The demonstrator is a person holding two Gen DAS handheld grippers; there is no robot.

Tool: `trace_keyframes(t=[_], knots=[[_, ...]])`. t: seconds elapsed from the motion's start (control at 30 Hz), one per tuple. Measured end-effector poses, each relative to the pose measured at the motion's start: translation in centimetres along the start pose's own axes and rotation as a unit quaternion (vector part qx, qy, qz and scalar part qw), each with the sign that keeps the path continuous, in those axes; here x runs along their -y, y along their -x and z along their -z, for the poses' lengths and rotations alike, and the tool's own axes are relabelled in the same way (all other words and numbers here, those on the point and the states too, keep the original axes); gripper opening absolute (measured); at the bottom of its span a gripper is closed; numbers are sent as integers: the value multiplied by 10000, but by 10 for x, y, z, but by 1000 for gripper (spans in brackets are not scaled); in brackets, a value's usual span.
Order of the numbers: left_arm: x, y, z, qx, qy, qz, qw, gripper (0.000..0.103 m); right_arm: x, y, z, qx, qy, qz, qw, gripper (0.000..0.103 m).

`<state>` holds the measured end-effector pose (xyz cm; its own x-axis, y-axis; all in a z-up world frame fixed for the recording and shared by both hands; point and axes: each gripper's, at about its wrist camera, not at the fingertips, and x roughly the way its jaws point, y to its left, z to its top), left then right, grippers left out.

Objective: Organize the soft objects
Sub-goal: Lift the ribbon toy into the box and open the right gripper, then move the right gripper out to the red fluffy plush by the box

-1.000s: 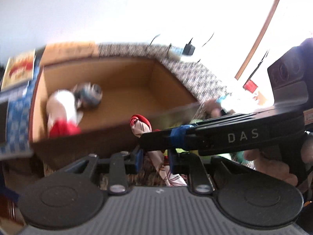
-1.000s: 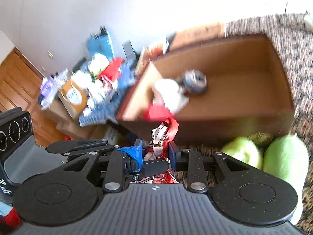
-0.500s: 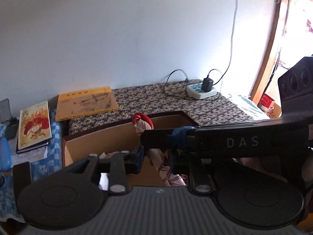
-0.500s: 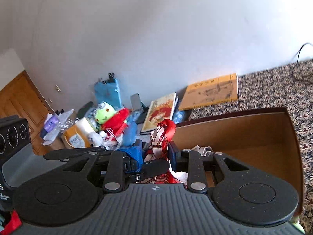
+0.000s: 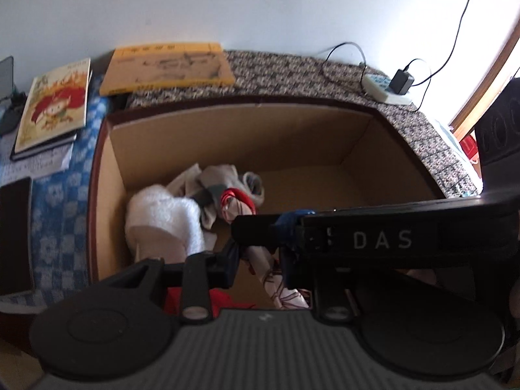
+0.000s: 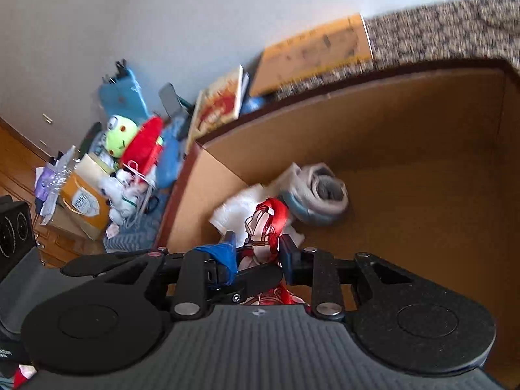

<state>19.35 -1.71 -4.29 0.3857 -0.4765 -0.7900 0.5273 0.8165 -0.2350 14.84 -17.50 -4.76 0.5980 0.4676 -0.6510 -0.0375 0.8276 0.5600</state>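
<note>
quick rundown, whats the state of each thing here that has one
cardboard box: open at the top, partly filled
red patterned scarf: bunched, pinched by both tongs above the box
left tongs: shut on the scarf
right tongs: shut on the scarf
white soft item: lying in the box
grey sock bundle: rolled up, lying in the box
power strip: black adapter plugged in
yellow book: closed, lying flat

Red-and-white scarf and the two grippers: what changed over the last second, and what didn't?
Both grippers went from in front of the cardboard box, up above its rim, to tipped down over its inside. The red-and-white scarf rode along and now hangs above the white cloth and grey socks. Unchanged: the left gripper and right gripper both grip the scarf; nothing was let go.
</note>
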Motion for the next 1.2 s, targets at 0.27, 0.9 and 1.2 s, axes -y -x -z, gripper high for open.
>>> trace_keyframes(t=[0.27, 0.9, 1.2], knots=[[-7, -13, 4, -351, 95, -304, 9989, 49, 7, -19, 2, -526, -247, 210, 9981, 13], [22, 81, 18, 722, -69, -485, 9962, 49, -9, 47, 12, 419, 99, -91, 9990, 14], [38, 112, 57, 788, -55, -578, 9952, 50, -24, 82, 47, 605, 456, -371, 9964, 14]])
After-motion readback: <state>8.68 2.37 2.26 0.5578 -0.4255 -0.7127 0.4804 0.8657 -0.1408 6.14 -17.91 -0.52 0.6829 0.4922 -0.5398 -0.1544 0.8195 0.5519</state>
